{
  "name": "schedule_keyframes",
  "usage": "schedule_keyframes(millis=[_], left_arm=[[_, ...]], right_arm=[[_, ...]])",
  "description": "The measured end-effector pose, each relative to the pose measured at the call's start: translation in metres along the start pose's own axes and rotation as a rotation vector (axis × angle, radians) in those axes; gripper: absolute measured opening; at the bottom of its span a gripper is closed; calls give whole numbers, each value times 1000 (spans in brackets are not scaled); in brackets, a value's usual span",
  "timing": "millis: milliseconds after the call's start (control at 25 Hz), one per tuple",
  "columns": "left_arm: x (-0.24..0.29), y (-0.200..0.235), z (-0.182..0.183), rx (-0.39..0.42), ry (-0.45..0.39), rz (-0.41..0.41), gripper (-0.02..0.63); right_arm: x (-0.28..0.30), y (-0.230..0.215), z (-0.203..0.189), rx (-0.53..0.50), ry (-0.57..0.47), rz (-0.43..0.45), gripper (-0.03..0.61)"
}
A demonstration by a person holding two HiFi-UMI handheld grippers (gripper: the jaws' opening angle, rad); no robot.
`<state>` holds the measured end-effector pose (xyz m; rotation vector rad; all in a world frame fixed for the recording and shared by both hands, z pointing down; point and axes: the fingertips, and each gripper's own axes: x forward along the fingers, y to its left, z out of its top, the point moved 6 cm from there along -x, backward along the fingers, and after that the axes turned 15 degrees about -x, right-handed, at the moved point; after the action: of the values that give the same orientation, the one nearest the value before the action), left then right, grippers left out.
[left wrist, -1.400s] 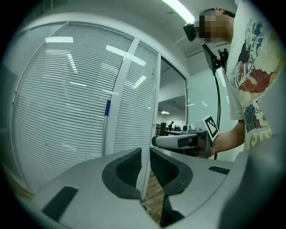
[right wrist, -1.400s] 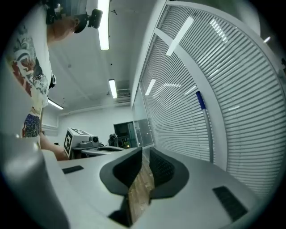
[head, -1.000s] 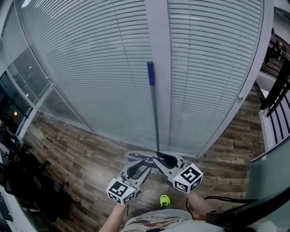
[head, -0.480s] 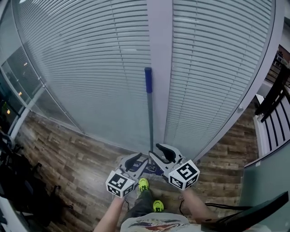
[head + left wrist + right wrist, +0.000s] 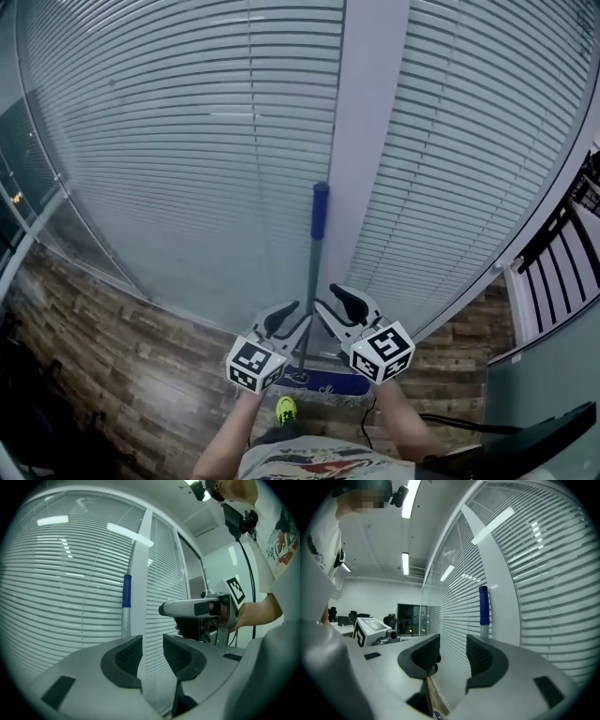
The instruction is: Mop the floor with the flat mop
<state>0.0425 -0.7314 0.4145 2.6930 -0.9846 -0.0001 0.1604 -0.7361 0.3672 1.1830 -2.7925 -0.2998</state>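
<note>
The flat mop stands leaning against the white pillar (image 5: pixel 361 141). Its grey handle (image 5: pixel 310 281) has a blue grip (image 5: pixel 320 211) on top, and its blue head (image 5: pixel 323 382) lies on the wood floor. My left gripper (image 5: pixel 286 321) is open just left of the handle and holds nothing. My right gripper (image 5: pixel 336 305) is just right of the handle; its jaws have just been opening and nothing is between them. The left gripper view shows the handle (image 5: pixel 125 613) off to the left beyond the left gripper (image 5: pixel 152 654). The right gripper view shows the blue grip (image 5: pixel 484 605) past the right gripper (image 5: pixel 453 656).
White slatted blinds (image 5: pixel 187 141) behind glass fill the wall ahead. Wood-plank floor (image 5: pixel 112 347) runs along its foot. A black railing (image 5: pixel 553 253) stands at the right. The person's green shoe (image 5: pixel 286 408) is near the mop head. An office with desks (image 5: pixel 342 620) lies to the left.
The right gripper's jaws, close about the mop handle a second ago, now stand apart and clear of it. Both grippers have shifted, and the handle stands free between them.
</note>
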Motion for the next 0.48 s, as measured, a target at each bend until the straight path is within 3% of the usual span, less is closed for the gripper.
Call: schedule_keyframes(millis=[200, 480], left_arm=[[48, 58, 32, 17, -2, -30, 118], [98, 93, 49, 28, 35, -132, 193]], right_arm=[[62, -50, 14, -49, 50, -64, 155], [93, -86, 23, -91, 99, -147, 172]])
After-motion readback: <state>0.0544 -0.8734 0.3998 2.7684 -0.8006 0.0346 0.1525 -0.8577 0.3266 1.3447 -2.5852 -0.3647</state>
